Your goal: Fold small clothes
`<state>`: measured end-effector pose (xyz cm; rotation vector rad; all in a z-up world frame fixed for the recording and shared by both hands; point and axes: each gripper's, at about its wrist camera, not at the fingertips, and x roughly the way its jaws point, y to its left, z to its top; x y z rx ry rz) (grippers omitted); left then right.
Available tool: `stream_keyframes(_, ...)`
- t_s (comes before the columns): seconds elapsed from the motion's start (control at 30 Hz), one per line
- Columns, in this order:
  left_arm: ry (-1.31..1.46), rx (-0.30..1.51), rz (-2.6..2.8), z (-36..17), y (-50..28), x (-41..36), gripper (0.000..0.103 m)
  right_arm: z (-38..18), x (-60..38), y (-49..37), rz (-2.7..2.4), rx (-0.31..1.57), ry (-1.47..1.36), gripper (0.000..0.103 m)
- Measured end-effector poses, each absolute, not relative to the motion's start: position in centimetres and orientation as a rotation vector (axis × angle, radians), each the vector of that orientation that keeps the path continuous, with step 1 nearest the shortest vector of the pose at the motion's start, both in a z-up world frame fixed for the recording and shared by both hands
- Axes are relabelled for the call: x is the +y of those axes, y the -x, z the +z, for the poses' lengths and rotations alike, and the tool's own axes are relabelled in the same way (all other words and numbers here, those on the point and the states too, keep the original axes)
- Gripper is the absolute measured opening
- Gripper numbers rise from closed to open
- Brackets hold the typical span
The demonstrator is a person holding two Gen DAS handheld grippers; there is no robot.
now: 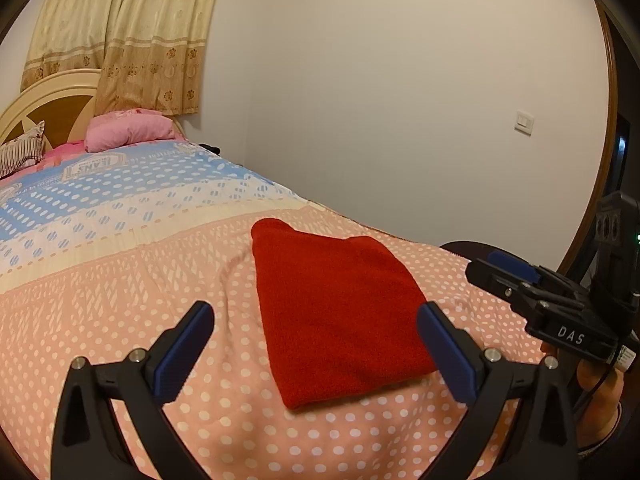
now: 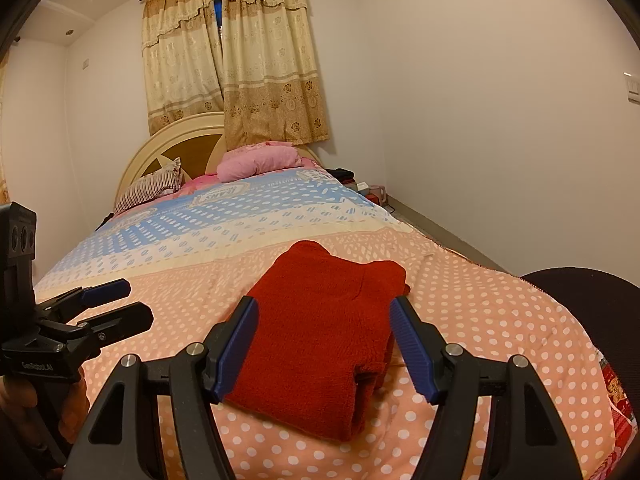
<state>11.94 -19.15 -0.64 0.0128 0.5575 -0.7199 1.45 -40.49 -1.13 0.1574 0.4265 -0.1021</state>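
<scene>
A folded red garment (image 1: 336, 312) lies flat on the dotted pink bedspread (image 1: 120, 304); it also shows in the right wrist view (image 2: 320, 336), with stacked layers at its near right edge. My left gripper (image 1: 316, 324) is open and empty, held above the bed with the garment between and beyond its fingers. My right gripper (image 2: 322, 316) is open and empty, its fingers either side of the garment's near part. The right gripper also shows at the right of the left wrist view (image 1: 508, 268), and the left gripper at the left of the right wrist view (image 2: 132, 300).
The bed has pink (image 2: 256, 162) and striped (image 2: 148, 190) pillows at a cream headboard (image 2: 176, 136) under curtains. A white wall (image 1: 400, 100) runs along the bed's right side. A dark round object (image 2: 592, 292) sits at the bed's right corner.
</scene>
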Motion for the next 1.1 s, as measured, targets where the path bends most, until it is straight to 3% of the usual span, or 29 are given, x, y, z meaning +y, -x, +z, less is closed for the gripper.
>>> stream_keyframes(1.1, -0.037, 0.55, -0.754, -0.48, -11.28, -19.64, 0.103, -1.28, -40.75, -1.06, -0.116, 0.384, -0.181, 0.069)
